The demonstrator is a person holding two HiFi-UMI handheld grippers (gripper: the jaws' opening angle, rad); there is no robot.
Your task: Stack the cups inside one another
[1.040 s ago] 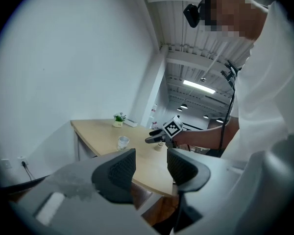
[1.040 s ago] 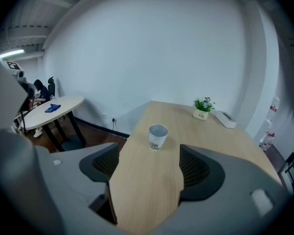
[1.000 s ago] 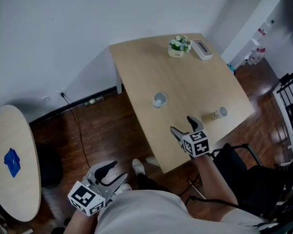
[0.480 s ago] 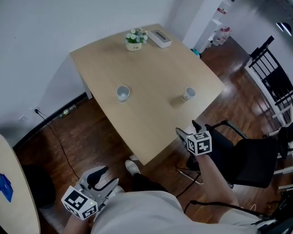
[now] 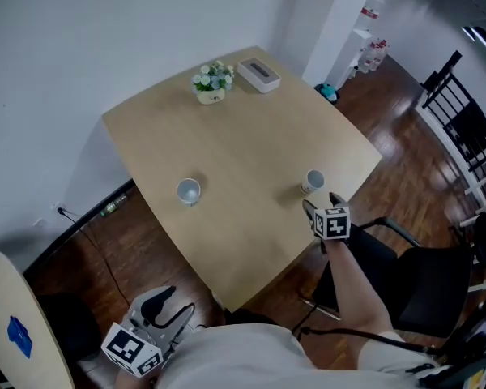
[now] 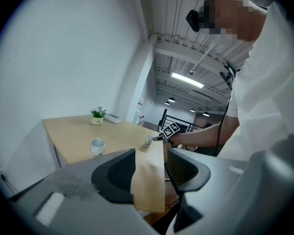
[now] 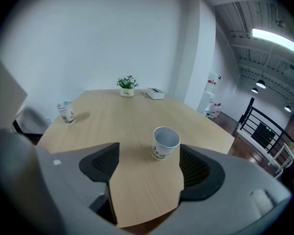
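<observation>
Right claw, jaws apart and empty, faces the near cup at the counter's 4 o'clock; second cup at 8 o'clock. Left claw likewise parted, empty. Cups likely light, crushable: grip mid-wall gently.

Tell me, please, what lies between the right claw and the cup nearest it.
Only bare table: in the right gripper view the cup stands just ahead of the open right claw, with nothing between them.
</observation>
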